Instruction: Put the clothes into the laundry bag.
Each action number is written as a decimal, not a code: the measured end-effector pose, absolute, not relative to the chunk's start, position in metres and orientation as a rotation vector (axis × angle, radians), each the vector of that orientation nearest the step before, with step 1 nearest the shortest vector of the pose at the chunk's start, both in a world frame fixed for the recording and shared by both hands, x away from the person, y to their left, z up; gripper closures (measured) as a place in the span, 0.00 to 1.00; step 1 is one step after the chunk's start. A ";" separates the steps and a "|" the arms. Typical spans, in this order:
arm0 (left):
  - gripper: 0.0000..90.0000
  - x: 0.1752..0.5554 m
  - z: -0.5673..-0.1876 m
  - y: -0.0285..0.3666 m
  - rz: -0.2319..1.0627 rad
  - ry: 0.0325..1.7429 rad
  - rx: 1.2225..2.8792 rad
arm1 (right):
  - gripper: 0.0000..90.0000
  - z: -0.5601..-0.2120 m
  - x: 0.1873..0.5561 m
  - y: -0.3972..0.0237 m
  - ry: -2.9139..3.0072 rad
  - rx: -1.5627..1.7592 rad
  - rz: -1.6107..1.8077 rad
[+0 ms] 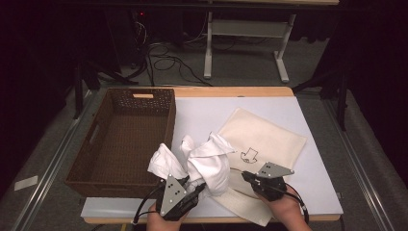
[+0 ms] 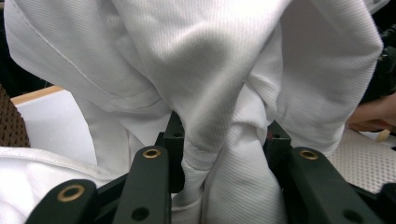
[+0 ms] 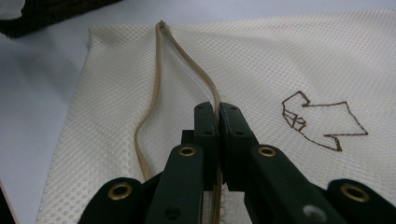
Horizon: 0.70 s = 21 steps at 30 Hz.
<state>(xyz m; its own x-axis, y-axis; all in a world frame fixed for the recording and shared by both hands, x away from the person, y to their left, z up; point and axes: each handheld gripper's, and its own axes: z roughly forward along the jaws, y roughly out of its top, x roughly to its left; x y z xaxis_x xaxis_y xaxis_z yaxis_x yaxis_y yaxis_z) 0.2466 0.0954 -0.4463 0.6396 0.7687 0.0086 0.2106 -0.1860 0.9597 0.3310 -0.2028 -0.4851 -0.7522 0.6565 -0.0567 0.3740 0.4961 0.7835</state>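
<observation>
While clamped at the near edge of the surface (image 1: pixel 308 192), left gripper (image 2: pixel 224 140) found with jaws narrowed on a twisted fold of the white garment (image 1: pixel 207 161). Cloth seen bunched between the pads and billowing above them. Grip judged sound but gathered, not flat.

Just to the right, right gripper (image 3: pixel 218 112) found with jaws pressed together on one lip of the zip (image 3: pixel 159 70) of the mesh bag (image 1: pixel 269 134). Other lip seen lying slack on the surface, so mouth parted only a little.

Garment located between the two grippers, its nearer end raised off the surface, its bulk resting partly over the near-left corner of the bag and just beside the wicker basket (image 1: pixel 144 98). Bag located flat on the right half of the surface, arrow mark (image 3: pixel 322 121) upward, near flap folded toward the person.

Step in hand judged as loading the garment into the bag.

Recommendations:
- Lift the pinched zip lip up and away from the lower lip before any feeding, to make a real opening.
- Keep that lip taut; a sagging mouth is likely to snag the cloth on the zip teeth.
- Bring the gathered end of the garment to the mouth first and push in low, along the bag's floor.
- Watch the loose sleeve draped toward the basket; likely to trail outside the mouth.
- Hold the cloth grip until most of the bulk is inside.

Basket at far left noted as empty and playing no part in this step.
</observation>
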 end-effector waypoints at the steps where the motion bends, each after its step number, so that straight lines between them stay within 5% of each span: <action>1: 0.71 0.246 -0.447 0.094 0.612 0.796 1.731 | 0.98 -0.484 0.331 -0.202 2.389 0.863 1.139; 21: 0.71 0.239 -0.450 0.079 0.571 0.748 1.762 | 0.99 -0.476 0.338 -0.204 2.316 0.920 1.208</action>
<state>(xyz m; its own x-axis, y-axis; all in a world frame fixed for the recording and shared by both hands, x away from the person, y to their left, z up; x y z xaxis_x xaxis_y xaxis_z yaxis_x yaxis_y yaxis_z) 0.2389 0.0794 -0.4499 0.6863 0.7272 0.0157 0.2066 -0.2157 0.9544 0.3379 -0.2036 -0.4758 -0.7183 0.6954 -0.0243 0.3779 0.4192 0.8255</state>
